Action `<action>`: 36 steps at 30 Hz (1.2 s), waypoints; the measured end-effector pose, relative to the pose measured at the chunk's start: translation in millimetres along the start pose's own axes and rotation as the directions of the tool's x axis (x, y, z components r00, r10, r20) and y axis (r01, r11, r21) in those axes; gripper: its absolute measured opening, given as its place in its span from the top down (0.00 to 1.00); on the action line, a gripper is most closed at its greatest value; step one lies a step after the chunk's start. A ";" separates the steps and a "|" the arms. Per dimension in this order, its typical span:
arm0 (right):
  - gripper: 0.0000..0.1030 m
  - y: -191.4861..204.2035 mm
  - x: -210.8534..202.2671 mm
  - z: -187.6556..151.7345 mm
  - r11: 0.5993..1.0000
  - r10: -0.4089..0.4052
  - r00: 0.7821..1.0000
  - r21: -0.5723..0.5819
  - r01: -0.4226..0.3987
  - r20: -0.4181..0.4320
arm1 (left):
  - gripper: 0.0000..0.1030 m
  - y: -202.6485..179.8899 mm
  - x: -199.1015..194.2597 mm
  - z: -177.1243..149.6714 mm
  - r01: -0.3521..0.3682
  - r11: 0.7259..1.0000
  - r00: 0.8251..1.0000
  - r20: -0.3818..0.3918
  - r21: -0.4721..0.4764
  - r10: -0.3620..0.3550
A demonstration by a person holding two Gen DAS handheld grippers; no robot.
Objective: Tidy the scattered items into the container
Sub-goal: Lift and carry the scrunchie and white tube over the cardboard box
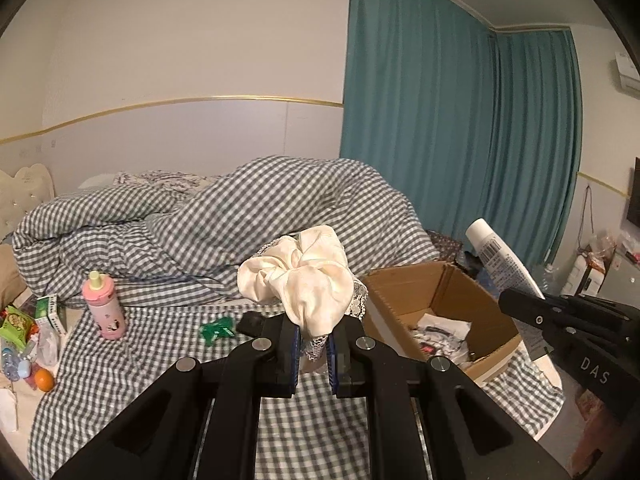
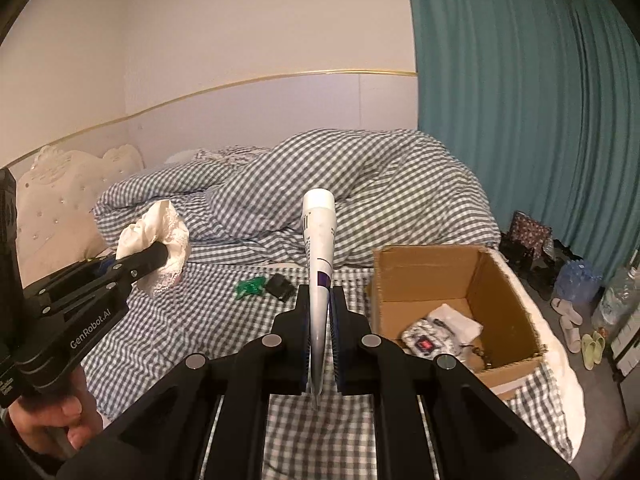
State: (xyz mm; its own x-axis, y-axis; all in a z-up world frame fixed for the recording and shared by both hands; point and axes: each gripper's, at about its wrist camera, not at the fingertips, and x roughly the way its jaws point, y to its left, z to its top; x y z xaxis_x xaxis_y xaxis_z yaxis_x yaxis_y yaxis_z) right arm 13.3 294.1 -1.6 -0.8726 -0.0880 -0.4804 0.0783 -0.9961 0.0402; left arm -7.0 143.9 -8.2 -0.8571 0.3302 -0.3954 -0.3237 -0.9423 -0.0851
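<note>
My left gripper (image 1: pixel 313 334) is shut on a cream cloth with a lace edge (image 1: pixel 304 280) and holds it above the checked bed, left of the open cardboard box (image 1: pixel 476 300). It also shows in the right wrist view (image 2: pixel 160 256) with the cloth (image 2: pixel 160 228). My right gripper (image 2: pixel 320 300) is shut on a white tube (image 2: pixel 320 240), cap end pointing up, left of the box (image 2: pixel 504 280). The tube also shows in the left wrist view (image 1: pixel 504 264), over the box's right side. The box holds some papers and a small patterned item (image 2: pixel 428 336).
On the bed lie a green wrapper (image 1: pixel 218 330), a small black object (image 1: pixel 250 324), a pink bottle (image 1: pixel 105 307), snack packets (image 1: pixel 18 322) and an orange (image 1: pixel 44 380). A rumpled checked duvet (image 1: pixel 240 216) lies behind. Shoes and water bottles (image 2: pixel 576 276) are on the floor at right.
</note>
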 end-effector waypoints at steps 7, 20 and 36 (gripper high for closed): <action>0.92 -35.8 -17.9 0.6 0.998 -0.055 0.998 0.034 0.055 0.009 | 0.90 -39.3 11.9 3.0 0.054 0.998 0.998 -0.012 0.032 -0.054; 0.92 -89.6 -34.8 -1.7 0.989 -0.124 0.992 0.081 0.122 0.013 | 0.90 -96.9 34.6 9.5 0.149 0.987 0.989 -0.020 0.061 -0.148; 0.92 -139.9 -12.4 -5.5 0.977 -0.165 0.986 0.132 0.166 -0.025 | 0.90 -135.8 87.7 -1.7 0.203 0.974 0.976 -0.099 0.096 -0.194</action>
State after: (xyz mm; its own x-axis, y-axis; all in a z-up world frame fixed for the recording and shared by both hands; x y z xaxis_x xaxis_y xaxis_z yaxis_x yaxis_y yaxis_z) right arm 15.8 434.5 -6.1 -0.8611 0.0772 -0.5026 -0.1323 -0.9884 0.0747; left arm -37.5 300.8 -32.8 -0.7341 0.4997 -0.4598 -0.5283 -0.8457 -0.0755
